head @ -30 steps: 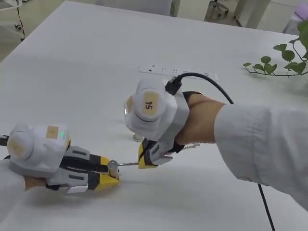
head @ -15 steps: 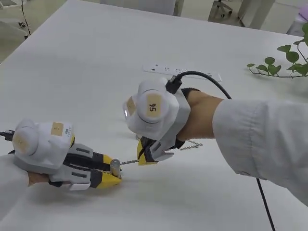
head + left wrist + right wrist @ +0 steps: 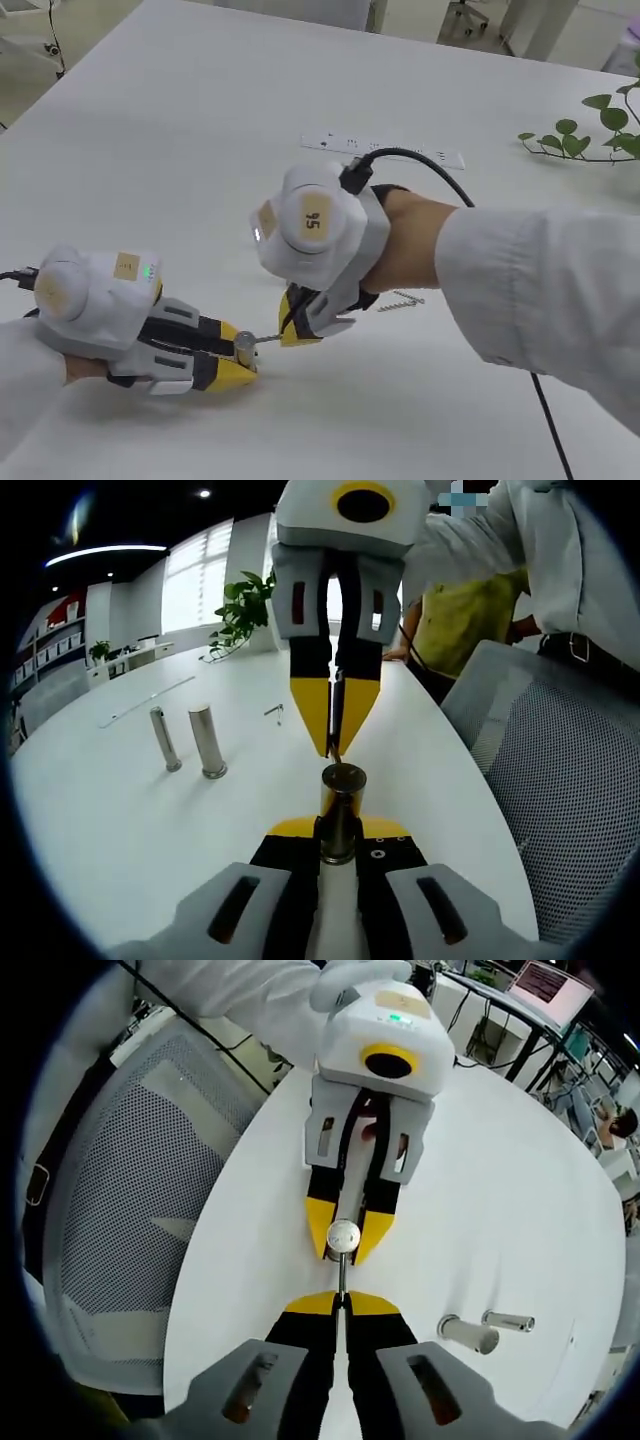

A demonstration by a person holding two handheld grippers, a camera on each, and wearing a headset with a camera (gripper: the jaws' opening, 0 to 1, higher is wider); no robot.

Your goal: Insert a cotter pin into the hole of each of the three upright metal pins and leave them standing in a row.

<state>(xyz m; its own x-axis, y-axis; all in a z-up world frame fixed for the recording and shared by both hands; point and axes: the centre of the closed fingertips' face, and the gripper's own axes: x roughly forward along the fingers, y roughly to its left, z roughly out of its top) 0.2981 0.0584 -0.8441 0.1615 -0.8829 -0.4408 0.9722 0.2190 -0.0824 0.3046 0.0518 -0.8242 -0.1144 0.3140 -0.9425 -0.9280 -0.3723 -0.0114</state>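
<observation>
At the lower left of the head view the left gripper [image 3: 238, 356] lies low over the white table [image 3: 180, 140] with its jaws pointing right. The hand behind it is mostly hidden under the gripper's white body. The jaws are closed around the shaft of a metal pin [image 3: 244, 347]. In the left gripper view that pin stands between the yellow tips with its flat top free.

Just right of it, a cotter pin [image 3: 267, 339] runs as a thin wire from near the pin's top to the right gripper [image 3: 290, 333], whose jaws are pinched tight on the wire's far end. The right hand reaches in from the right with the wrist bent, so the gripper points down and to the left. A white sleeve [image 3: 540, 300] trails behind it and a black cable [image 3: 440, 180] arches off its top.

The wire's tip meets the pin close to its top, but the hole is too small to make out. Whether the tip has entered it cannot be told.

In the left gripper view two other metal pins [image 3: 207, 742] stand upright side by side, well apart from the held one. A second cotter pin [image 3: 400, 298] lies flat on the table just right of the right gripper, and a power strip [image 3: 385, 150] lies farther back. A plant [image 3: 590, 135] is cut off by the right edge.
</observation>
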